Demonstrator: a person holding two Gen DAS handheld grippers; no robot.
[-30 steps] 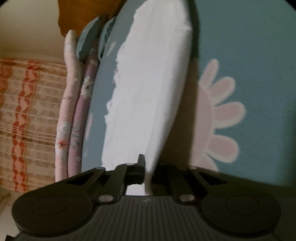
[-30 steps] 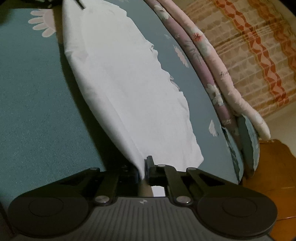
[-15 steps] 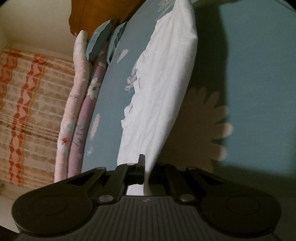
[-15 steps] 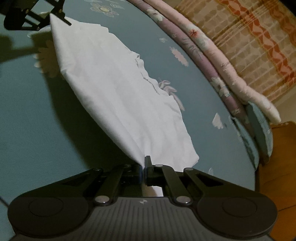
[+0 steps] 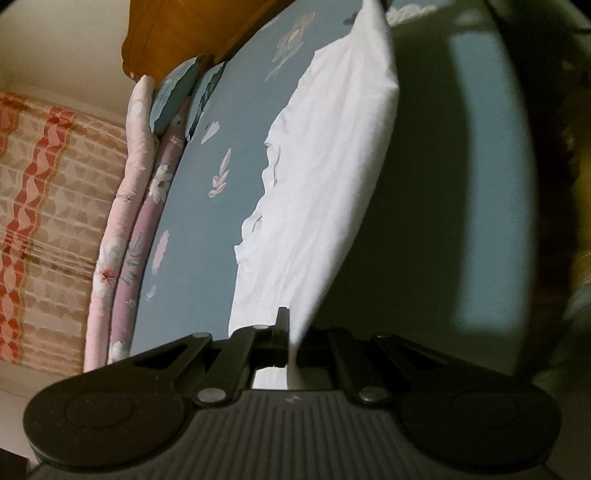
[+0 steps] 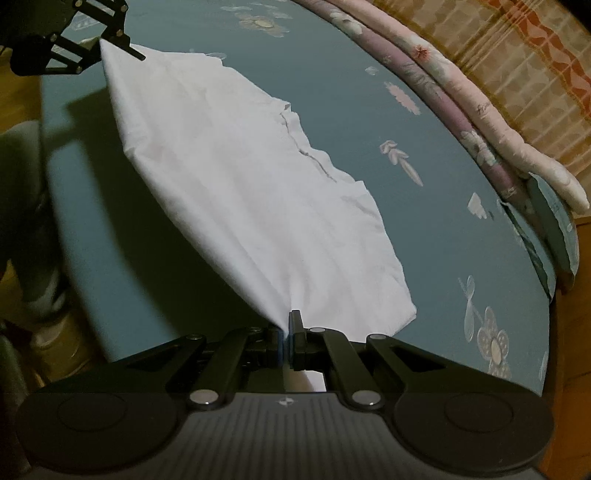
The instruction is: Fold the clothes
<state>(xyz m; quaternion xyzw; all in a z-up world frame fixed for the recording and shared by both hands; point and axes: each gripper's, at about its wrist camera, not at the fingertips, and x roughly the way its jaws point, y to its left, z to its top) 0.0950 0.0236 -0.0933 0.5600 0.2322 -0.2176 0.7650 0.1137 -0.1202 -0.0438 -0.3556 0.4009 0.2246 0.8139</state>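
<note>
A white garment (image 5: 325, 173) (image 6: 236, 177) hangs stretched between my two grippers above a blue flowered bedspread (image 5: 207, 221) (image 6: 369, 122). My left gripper (image 5: 290, 332) is shut on one corner of the cloth. My right gripper (image 6: 286, 332) is shut on the opposite corner. In the right wrist view the left gripper (image 6: 110, 44) shows at the top left, pinching the far corner. The garment's far side sags down and rests on the bedspread. A dark shadow lies under the raised edge.
Rolled pink and purple flowered bedding (image 5: 125, 229) (image 6: 461, 110) lines the bed's edge. Beyond it is an orange patterned cover (image 5: 40, 206) (image 6: 524, 55). A wooden headboard (image 5: 184, 33) stands at the bed's end. A person's legs (image 6: 26, 206) are beside the bed.
Both grippers have risen and pulled back, lifting the garment's near edge off the bedspread. More of the bedspread and its flowers has come into view.
</note>
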